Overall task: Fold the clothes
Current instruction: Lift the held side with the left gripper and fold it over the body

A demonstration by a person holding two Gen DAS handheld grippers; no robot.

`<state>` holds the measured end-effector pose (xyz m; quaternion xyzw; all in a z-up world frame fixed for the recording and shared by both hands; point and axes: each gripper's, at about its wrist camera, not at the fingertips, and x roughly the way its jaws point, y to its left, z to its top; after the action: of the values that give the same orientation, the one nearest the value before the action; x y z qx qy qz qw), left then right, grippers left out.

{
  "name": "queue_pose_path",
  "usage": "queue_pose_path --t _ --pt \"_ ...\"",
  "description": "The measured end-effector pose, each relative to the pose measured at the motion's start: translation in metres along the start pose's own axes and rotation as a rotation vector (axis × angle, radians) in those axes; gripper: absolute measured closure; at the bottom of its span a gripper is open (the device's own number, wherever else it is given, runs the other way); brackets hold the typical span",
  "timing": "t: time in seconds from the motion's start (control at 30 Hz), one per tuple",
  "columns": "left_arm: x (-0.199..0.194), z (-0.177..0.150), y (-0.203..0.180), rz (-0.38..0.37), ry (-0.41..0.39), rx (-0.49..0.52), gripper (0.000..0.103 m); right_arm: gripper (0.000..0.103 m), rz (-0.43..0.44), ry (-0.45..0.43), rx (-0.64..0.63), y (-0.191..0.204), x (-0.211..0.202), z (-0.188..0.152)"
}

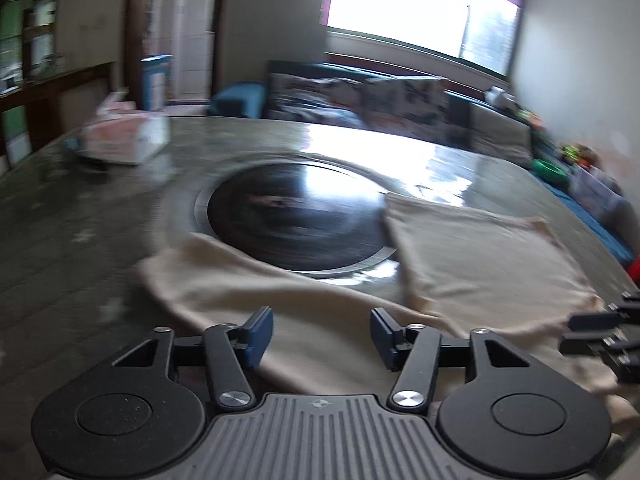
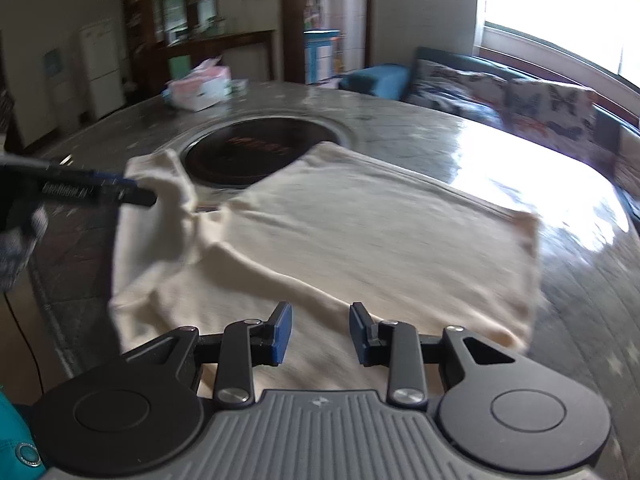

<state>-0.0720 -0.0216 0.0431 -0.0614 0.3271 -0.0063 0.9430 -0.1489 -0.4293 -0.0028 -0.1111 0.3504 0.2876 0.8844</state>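
While both views are smeared with motion blur, I can see the cream garment [image 2: 360, 240] lying spread on the round marble table [image 2: 460, 136], its far corner lapping over the dark round inset [image 2: 256, 152] at the table's middle. My left gripper [image 1: 322, 334] hangs just above the near part of the cloth with its blue pads [image 1: 260, 336] spread apart and nothing between them; in the right wrist view that same gripper comes in from the left, beside a bunched, raised fold of the cloth, and I cannot tell whether it touches. My right gripper [image 2: 320, 330] is likewise released, pads apart, over the garment's near hem. The cloth's right edge lies straight, with bare, shiny tabletop beyond it to the table's curved rim; the left side hangs crumpled over the near edge. Bare marble also lies to the left of the inset. At the far side of the table sits a tissue box [image 2: 200, 88], a tissue poking from its top. Beyond the table stands a blue sofa [image 1: 360, 92] with patterned cushions under a bright window [image 1: 420, 4].
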Motion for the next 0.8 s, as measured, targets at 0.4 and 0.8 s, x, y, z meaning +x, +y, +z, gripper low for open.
queue_pose_path --t 0.4,0.8 --pt "0.022 0.012 0.068 0.222 0.021 -0.181 0.042 0.072 0.119 0.040 -0.144 0.053 0.034 0.024" --pt "0.038 0.022 0.088 0.228 0.007 -0.247 0.076 0.072 0.089 -0.011 -0.139 0.050 0.010 0.028"
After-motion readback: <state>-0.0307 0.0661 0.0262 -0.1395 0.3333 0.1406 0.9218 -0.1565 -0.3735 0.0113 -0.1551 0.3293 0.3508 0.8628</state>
